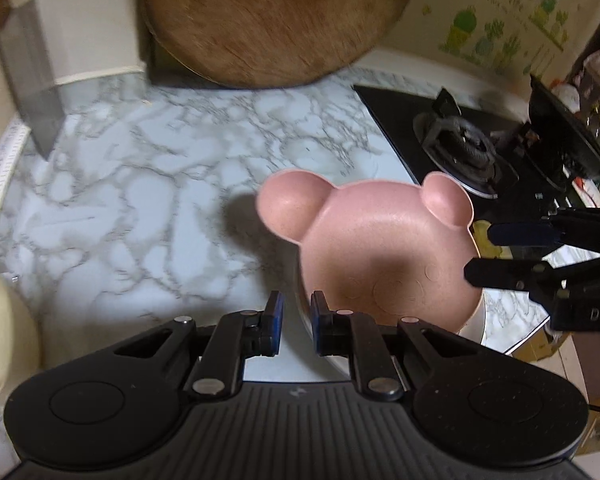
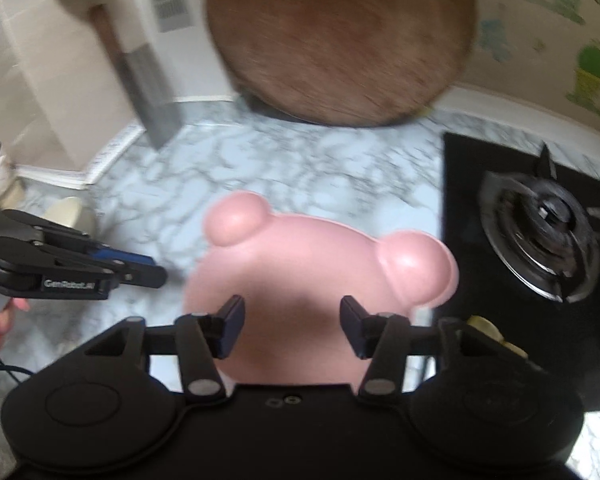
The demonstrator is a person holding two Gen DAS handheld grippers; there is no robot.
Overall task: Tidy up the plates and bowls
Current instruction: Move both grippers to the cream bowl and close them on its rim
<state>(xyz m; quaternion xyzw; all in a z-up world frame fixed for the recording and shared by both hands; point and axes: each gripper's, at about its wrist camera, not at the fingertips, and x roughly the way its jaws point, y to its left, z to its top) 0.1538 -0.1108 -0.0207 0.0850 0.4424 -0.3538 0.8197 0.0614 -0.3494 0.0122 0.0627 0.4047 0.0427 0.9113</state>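
Left wrist view: the left gripper has its fingers drawn close, a narrow gap between them, and nothing sits in that gap; it is released, gripping nothing. Its right finger lies at the left edge of the one pink plate, though contact cannot be told. The plate, bear-shaped with two round ears, sits just beside the stove, on its left, over the marble surface. The right gripper reaches in at the plate's right edge, its two fingers one above the other with a small gap; whether they pinch the rim cannot be told. One round wooden board stands behind the plate, one cleaver far left of it, and one cream bowl lies left of it at the frame edge.

Right wrist view: the right gripper has its fingers spread wide, with the plate filling the space between and ahead of them; no firm grip shows. The stove lies right of the plate. The left gripper sits left of the plate, apart from it, fingers nearly together. One bowl shows beyond it.
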